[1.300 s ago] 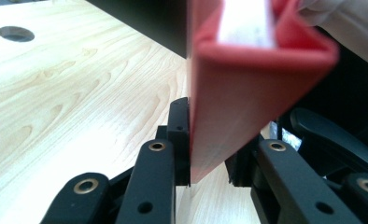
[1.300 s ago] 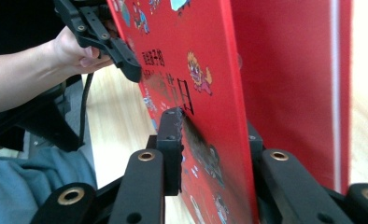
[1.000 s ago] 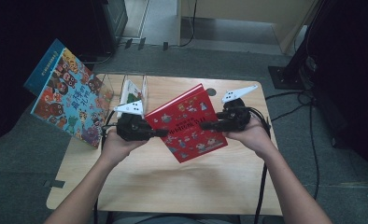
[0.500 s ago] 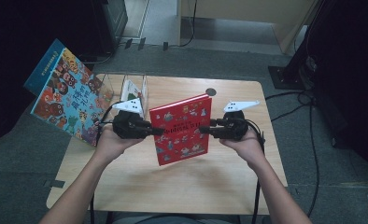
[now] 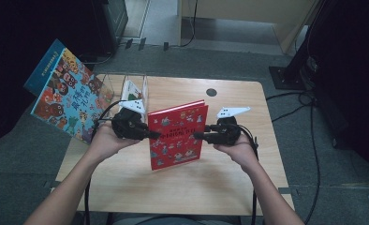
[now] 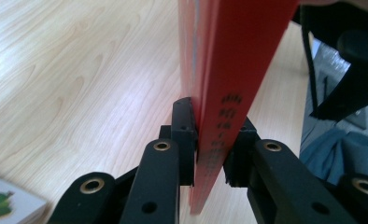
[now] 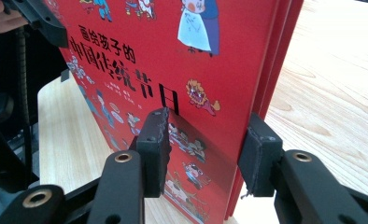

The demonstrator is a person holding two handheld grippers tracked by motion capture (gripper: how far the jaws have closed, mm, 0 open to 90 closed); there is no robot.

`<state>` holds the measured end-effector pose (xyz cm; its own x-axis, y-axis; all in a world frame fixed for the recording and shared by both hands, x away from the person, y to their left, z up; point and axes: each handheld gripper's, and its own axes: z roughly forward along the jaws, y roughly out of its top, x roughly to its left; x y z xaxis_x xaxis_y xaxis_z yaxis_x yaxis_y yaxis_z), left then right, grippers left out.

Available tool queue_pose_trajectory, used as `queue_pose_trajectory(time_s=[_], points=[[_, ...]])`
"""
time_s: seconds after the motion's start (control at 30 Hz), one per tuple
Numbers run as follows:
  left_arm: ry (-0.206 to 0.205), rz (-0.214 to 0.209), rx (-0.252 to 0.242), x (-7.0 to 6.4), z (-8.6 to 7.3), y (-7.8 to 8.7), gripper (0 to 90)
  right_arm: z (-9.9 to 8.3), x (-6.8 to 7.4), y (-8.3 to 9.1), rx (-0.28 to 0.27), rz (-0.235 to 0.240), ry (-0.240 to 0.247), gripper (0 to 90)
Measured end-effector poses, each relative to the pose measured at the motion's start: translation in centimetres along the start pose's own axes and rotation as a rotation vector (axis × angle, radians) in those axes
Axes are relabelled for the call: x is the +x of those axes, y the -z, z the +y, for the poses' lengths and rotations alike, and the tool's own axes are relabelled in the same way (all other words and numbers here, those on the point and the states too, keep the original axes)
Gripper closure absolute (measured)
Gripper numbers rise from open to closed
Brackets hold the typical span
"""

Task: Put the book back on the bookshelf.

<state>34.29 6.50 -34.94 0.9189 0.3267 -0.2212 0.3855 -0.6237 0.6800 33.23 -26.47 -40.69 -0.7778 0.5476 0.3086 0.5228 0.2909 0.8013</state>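
A red picture book (image 5: 178, 136) stands upright over the middle of the wooden table (image 5: 229, 183), its cover facing me. My left gripper (image 5: 155, 136) is shut on its spine edge; in the left gripper view the two pads (image 6: 184, 135) press the red spine (image 6: 229, 93) from both sides. My right gripper (image 5: 197, 136) is at the book's opposite edge. In the right gripper view its jaws (image 7: 205, 154) stand apart, straddling the cover (image 7: 173, 56) and the page edges, with the book lying slantwise between them.
A large colourful picture book (image 5: 65, 93) leans at the table's left edge. A clear plastic stand (image 5: 126, 89) holding a thin book sits behind my left hand. A round black hole (image 5: 211, 92) marks the far table edge. Cables (image 5: 309, 122) lie on the floor at the right.
The red book has turned from a slanted, diamond-like pose to upright and shifted slightly left and toward me. Both hands moved with it.
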Motion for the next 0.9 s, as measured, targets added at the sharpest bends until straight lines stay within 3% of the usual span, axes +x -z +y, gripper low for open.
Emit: queue_pose_trajectory(time_s=[0.4, 0.53, 0.63, 0.77, 0.9], points=[[0.021, 0.014, 0.089, 0.1, 1.3, 0.8, 76.0, 0.1, 0.4, -0.9, -0.007, 0.009, 0.025, 53.6], [0.01, 0.022, 0.126, 0.1, 2.2, 1.2, 75.2, 0.2, 0.6, -1.1, -0.007, 0.015, 0.029, 53.6], [0.012, 0.023, 0.125, 0.0, 3.1, 1.8, 73.8, 0.3, 0.6, -1.3, -0.013, 0.028, 0.029, 54.0], [0.007, 0.043, 0.187, 0.1, 4.3, 1.8, 73.0, 0.4, 0.9, -1.5, -0.013, 0.021, 0.046, 52.9], [0.023, 0.035, 0.247, 0.3, 5.4, 1.6, 72.0, 0.3, 0.9, -1.5, -0.015, 0.027, 0.054, 52.7]])
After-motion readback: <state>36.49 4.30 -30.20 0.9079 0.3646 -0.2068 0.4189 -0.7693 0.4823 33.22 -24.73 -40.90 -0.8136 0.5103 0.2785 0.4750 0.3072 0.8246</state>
